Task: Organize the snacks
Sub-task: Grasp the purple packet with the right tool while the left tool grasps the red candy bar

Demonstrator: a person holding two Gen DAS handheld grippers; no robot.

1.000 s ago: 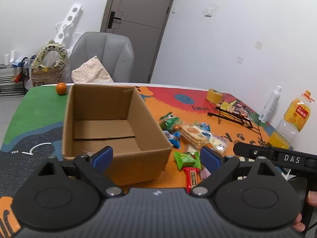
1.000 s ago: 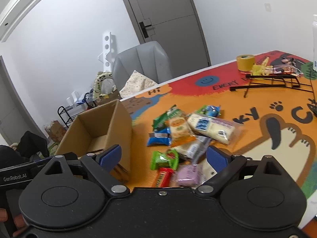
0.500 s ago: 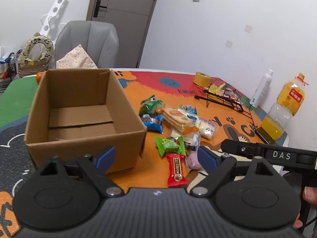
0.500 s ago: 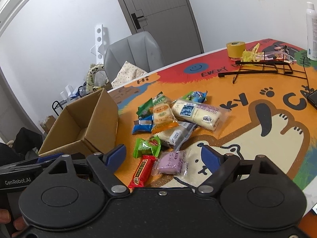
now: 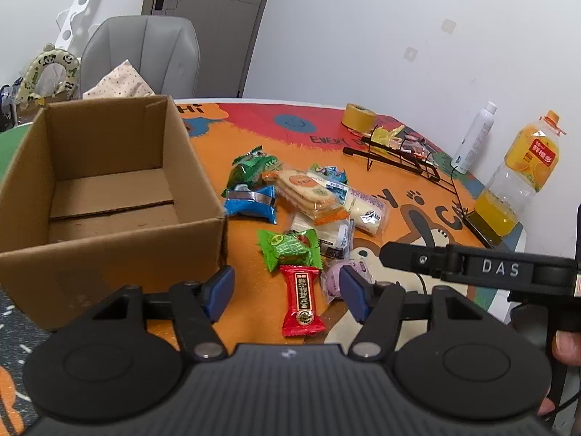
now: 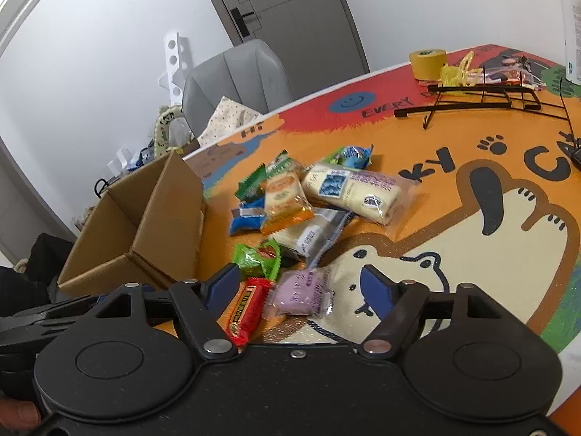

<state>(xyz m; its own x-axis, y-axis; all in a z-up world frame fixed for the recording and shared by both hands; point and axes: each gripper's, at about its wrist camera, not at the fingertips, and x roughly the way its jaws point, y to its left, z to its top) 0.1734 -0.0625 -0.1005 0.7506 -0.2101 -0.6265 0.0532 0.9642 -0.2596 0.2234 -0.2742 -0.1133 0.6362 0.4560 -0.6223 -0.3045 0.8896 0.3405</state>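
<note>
Both grippers hover spread wide and empty: left gripper (image 5: 287, 289) over the red bar (image 5: 302, 299), right gripper (image 6: 303, 285) over the purple pack (image 6: 299, 292) (nearest pickings); the cardboard box (image 5: 109, 189) waits at 10 o'clock.

Home room: grey chair (image 5: 145, 54), door (image 5: 207, 18), cartoon tablecloth (image 6: 454, 167).
</note>
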